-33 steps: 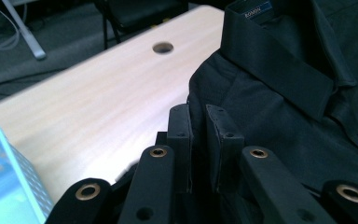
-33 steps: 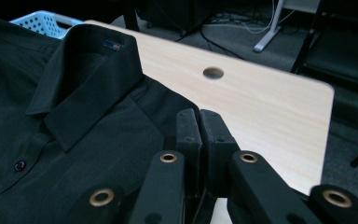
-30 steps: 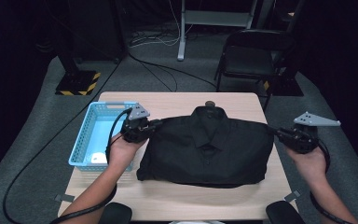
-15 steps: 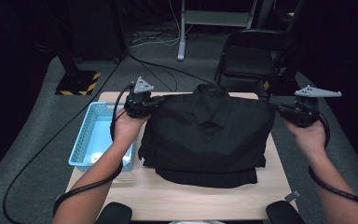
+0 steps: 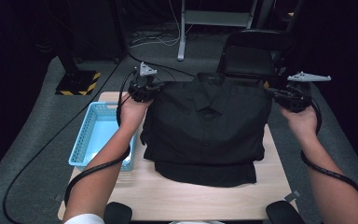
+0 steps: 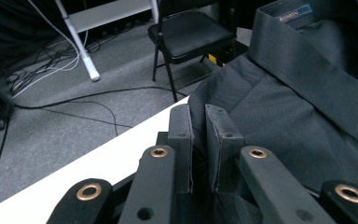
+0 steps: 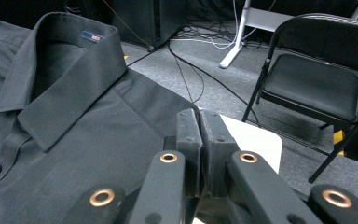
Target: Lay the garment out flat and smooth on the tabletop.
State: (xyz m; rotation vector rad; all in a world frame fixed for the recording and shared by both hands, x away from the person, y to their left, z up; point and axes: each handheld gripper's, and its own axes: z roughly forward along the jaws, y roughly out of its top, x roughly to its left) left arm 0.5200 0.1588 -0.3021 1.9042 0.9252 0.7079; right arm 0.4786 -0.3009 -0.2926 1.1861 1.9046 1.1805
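Black shirt (image 5: 207,126) held up by its shoulders over the wooden surface (image 5: 177,198), lower part folded and resting on it; left gripper (image 5: 143,89) clenched on the shirt's shoulder, cloth between its jaws; right gripper (image 5: 286,97) clenched on the opposite shoulder; collar facing away from the person; blue basket (image 5: 81,147) at the surface's left edge; folding chair (image 5: 251,58) beyond.

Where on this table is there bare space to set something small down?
The widest free patch is the light wooden table's near strip, below the hem of the black collared shirt. A narrower strip runs along the shirt's right edge. The blue plastic basket looks mostly empty inside. The far edge is crowded: the left gripper and right gripper pinch the shirt's shoulders there.
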